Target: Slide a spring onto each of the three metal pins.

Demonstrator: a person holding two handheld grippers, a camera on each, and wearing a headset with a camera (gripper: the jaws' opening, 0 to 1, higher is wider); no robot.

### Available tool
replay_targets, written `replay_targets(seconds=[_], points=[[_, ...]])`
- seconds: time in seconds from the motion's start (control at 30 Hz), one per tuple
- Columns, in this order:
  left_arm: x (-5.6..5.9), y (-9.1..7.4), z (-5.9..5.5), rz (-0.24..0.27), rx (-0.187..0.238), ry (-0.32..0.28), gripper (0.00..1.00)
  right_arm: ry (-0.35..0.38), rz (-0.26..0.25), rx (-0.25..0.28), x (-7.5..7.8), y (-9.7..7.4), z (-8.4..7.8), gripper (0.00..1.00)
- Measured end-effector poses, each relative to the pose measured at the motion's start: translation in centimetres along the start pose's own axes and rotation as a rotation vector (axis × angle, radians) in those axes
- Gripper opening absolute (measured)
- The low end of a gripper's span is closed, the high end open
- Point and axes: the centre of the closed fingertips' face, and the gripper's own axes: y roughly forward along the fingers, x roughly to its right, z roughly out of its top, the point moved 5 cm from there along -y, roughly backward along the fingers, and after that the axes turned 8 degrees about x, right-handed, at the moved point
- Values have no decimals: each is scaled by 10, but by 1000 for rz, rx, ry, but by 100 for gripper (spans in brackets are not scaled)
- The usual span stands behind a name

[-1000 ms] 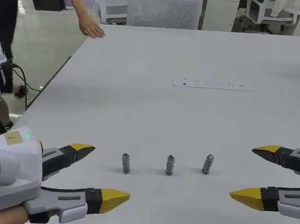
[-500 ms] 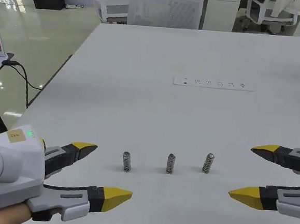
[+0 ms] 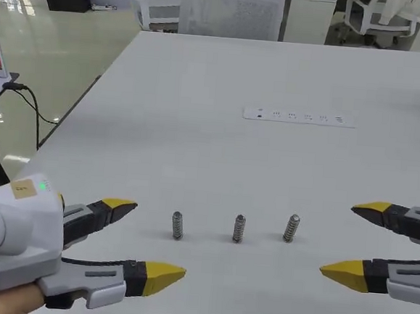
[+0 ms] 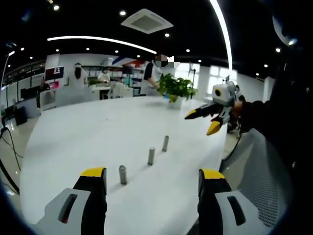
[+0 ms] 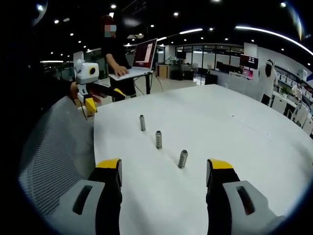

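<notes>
Scarcely shifted, left gripper (image 3: 160, 240) and right gripper (image 3: 337, 239) hang open, empty, flanking the three pins (image 3: 238, 229), each seemingly wearing its spring (image 3: 177, 228): task looks done.

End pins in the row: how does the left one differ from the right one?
The left pin stands upright; the right pin leans slightly. The left pin sits nearest the open left gripper, the right pin nearest the open right gripper. Both wear a spring and stand free on the table.
</notes>
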Motion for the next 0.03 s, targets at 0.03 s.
replay_targets(seconds=[0.03], points=[[0,0,0,-1,-1,1,73,1,0,-1,0,0,0,69]])
